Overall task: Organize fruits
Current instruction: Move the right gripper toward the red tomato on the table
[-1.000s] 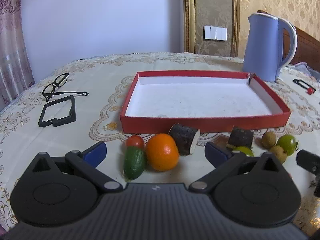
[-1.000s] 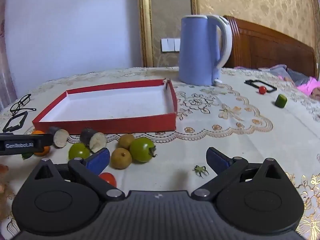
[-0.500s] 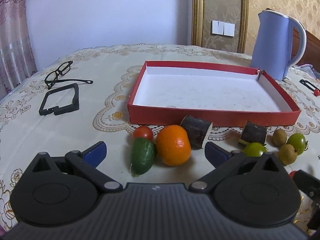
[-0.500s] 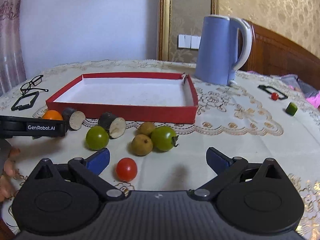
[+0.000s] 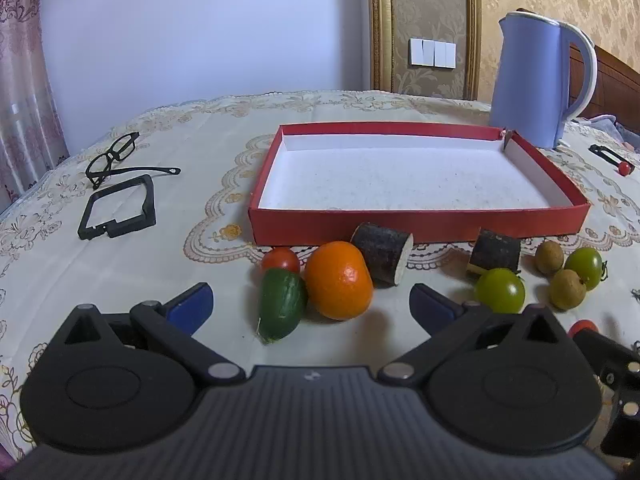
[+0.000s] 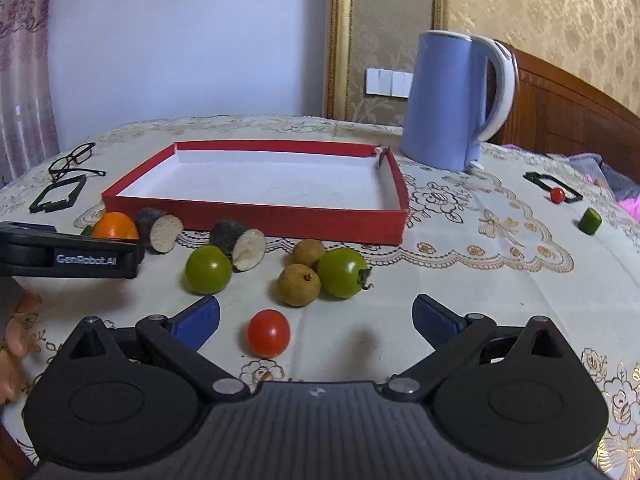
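Orange (image 5: pixel 338 280) lay on tablecloth (image 5: pixel 120 272) before red tray (image 5: pixel 416 222), touching cucumber piece (image 5: pixel 281 303). Left gripper (image 5: pixel 310 307) spread wide around them, gripping nothing. Right gripper (image 6: pixel 316 322) likewise spread, red tomato (image 6: pixel 268 332) between fingers, untouched.

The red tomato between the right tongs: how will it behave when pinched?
The red tomato looks round and glossy, so it would probably roll or slip sideways. Its skin seems thin; hard squeezing might burst it. Being small, it is likely light.

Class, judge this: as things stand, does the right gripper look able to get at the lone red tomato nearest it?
Probably yes: the right gripper is open, and the red tomato lies between its jaws, nothing blocking.
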Demonstrator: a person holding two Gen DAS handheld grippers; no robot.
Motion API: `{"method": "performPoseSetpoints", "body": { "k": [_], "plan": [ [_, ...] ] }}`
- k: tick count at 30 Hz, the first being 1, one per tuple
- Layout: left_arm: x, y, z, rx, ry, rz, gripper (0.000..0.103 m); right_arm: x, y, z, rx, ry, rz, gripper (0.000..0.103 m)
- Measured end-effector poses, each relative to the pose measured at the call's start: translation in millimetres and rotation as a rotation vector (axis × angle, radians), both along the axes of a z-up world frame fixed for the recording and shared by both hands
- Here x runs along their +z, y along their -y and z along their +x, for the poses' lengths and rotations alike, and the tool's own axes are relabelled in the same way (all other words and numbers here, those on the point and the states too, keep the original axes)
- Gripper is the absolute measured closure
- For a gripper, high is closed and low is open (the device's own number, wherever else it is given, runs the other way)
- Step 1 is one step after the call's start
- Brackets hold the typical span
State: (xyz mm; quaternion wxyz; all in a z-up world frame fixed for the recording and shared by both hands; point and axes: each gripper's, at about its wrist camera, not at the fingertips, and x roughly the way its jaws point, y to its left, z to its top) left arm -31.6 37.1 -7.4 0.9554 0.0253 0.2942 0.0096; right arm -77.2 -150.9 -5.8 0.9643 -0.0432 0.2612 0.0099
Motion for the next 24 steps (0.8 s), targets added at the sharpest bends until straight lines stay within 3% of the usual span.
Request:
{"method": "performPoseSetpoints", "body": {
  "k": [11,12,14,15,17,24],
  "plan": [
    [-2,-5,-1,0.004,-0.004,-0.005,0.000,-1,-6,-3,0.021,0.001,-0.003,0.001],
    [-2,-5,0,0.006,-0.005,-0.002,0.000,-2,-6,-4,0.022,0.003,-0.004,0.005],
    [-4,-6,0,0.005,-0.009,-0.007,0.000,-5,-6,-5,0.023,-0.008,0.008,0.042],
    [-4,-7,0,0.006,-0.014,-0.009,0.000,-7,-6,-4,0.034,-0.037,0.024,0.049],
    [-6,-9,0,0.008,-0.015,-0.016,0.000,-13,-6,-1,0.056,-0.080,0.046,0.053],
    [-9,-11,3,0.003,-0.026,-0.022,0.000,-14,-14,-7,0.081,-0.052,0.013,0.053]
  ]
}}
